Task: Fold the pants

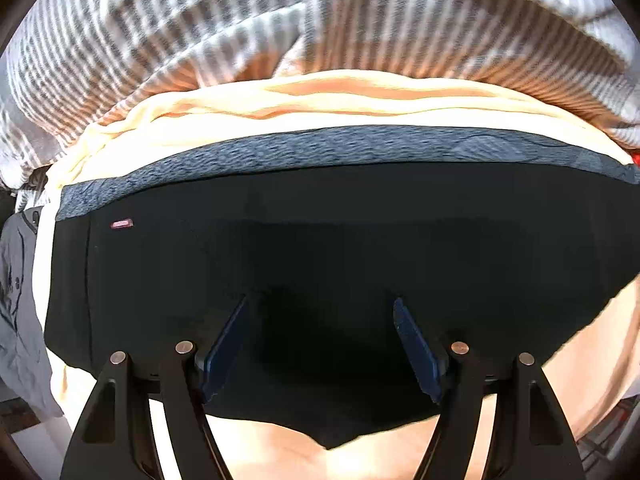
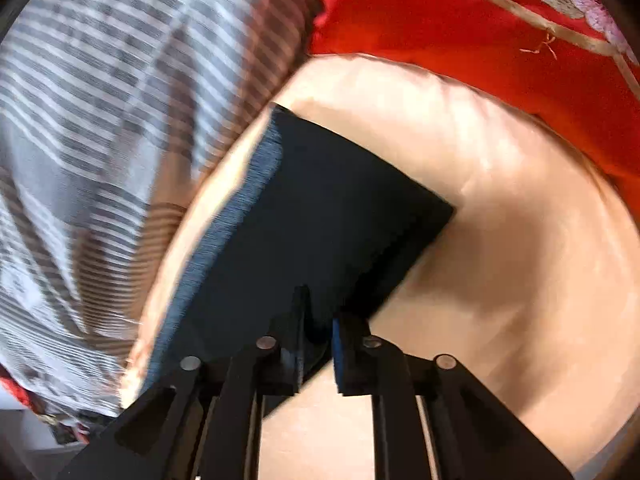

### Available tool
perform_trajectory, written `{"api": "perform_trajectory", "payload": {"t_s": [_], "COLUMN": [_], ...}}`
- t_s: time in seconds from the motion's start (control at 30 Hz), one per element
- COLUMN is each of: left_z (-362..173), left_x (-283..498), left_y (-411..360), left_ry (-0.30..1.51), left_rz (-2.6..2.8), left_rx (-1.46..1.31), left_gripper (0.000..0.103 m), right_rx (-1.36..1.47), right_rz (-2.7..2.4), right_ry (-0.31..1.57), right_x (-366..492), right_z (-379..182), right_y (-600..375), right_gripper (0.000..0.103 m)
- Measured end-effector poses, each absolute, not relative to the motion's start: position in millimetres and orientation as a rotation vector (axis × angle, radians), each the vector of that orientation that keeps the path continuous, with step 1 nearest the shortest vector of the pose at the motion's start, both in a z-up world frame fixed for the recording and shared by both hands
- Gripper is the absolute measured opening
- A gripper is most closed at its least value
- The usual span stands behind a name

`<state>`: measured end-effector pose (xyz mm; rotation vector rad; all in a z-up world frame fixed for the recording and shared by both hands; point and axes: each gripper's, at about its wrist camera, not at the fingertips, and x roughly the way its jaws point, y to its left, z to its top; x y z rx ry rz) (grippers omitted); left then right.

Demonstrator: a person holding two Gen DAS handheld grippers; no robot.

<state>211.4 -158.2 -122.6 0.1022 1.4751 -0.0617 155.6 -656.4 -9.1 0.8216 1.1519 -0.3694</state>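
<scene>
In the left wrist view, a grey garment hangs at the far left edge, beside a pale peach sheet that covers the surface. On that sheet lie the black pants, spread wide across the middle of the view, with a blue-grey waistband running along their far edge and a small pink tag near the left end. Beyond the sheet a grey and white striped blanket is bunched up along the top. The left gripper points down at the pants with its two blue pads well apart; nothing is pinched between them, and the dark cloth simply lies under the gap.

In the right wrist view, the striped blanket fills the left side, blurred. Next comes the waistband as a blue-grey strip, then the black cloth of the pants running down to the right gripper. Its jaws stand close together, with a fold of the black cloth rising between them; the picture is smeared there, so the pads seem to be pinching the cloth, though I cannot tell for sure. To the right the peach sheet is bare, and a red embroidered cloth lies past it at the upper right.
</scene>
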Motion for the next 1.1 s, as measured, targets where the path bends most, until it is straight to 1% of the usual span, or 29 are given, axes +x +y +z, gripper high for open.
{"api": "perform_trajectory", "payload": {"t_s": [0.03, 0.17, 0.27, 0.4, 0.43, 0.5, 0.57, 0.6, 0.63, 0.7, 0.73, 0.87, 0.97, 1.0, 1.03, 1.07, 1.1], "left_z": [-118.6, -108.5, -109.2, -113.1, -116.4, -130.2, -145.5, -141.1, -136.2, -121.7, -117.4, -116.3, -122.9, -127.5, -129.9, -130.3, -130.3], "left_x": [210.2, 204.5, 202.5, 205.6, 207.5, 205.2, 197.2, 191.6, 189.6, 193.2, 196.9, 218.5, 228.3, 229.7, 230.5, 228.5, 227.3], "left_y": [-165.9, -191.8, -190.0, -170.3, -164.5, -150.1, -134.4, -124.5, -120.0, -100.1, -92.5, -66.8, -46.0, -40.0, -33.7, -29.4, -28.4], "left_ry": [1.464, 1.447, 1.449, 1.436, 1.435, 1.462, 1.526, 1.522, 1.512, 1.491, 1.483, 1.465, 1.452, 1.46, 1.452, 1.448, 1.446], "left_rz": [-0.083, -0.145, -0.132, -0.084, -0.073, -0.047, -0.01, -0.012, -0.012, 0.003, 0.013, 0.064, 0.087, 0.081, 0.076, 0.072, 0.064], "left_rx": [0.104, 0.123, 0.097, 0.086, 0.096, 0.141, 0.168, 0.148, 0.137, 0.077, 0.052, 0.049, 0.102, 0.095, 0.072, 0.064, 0.059], "left_gripper": [0.074, 0.074, 0.074, 0.074, 0.074, 0.074, 0.074, 0.074, 0.074, 0.074, 0.074, 0.074, 0.075, 0.077, 0.086, 0.088, 0.088], "right_rx": [0.817, 0.728, 0.55, 0.351, 0.314, 0.25, 0.214, 0.222, 0.257, 0.319, 0.331, 0.462, 0.451, 0.469, 0.49, 0.502, 0.501], "right_rz": [-0.395, -0.503, -0.389, -0.158, -0.134, -0.1, -0.115, -0.118, -0.071, 0.079, 0.157, 0.418, 0.49, 0.504, 0.514, 0.522, 0.523], "right_ry": [1.152, 1.119, 1.151, 1.207, 1.212, 1.272, 1.368, 1.369, 1.329, 1.277, 1.284, 1.416, 1.422, 1.424, 1.428, 1.429, 1.429], "right_x": [148.9, 128.3, 130.6, 160.0, 165.2, 177.2, 180.8, 172.8, 164.9, 147.9, 138.9, 117.3, 118.8, 119.5, 118.7, 122.2, 125.0], "right_z": [-7.1, 21.6, 37.7, 28.7, 24.5, 3.8, -23.8, -23.6, -15.2, 1.2, 3.5, -27.2, -48.1, -53.3, -59.6, -64.8, -69.8], "right_y": [-653.6, -646.6, -606.1, -520.1, -507.0, -483.0, -468.9, -465.1, -459.4, -438.5, -421.2, -343.5, -294.4, -285.4, -277.0, -269.7, -261.4], "right_gripper": [0.023, 0.024, 0.024, 0.024, 0.026, 0.048, 0.048, 0.048, 0.049, 0.049, 0.049, 0.049, 0.049, 0.049, 0.049, 0.049, 0.049]}}
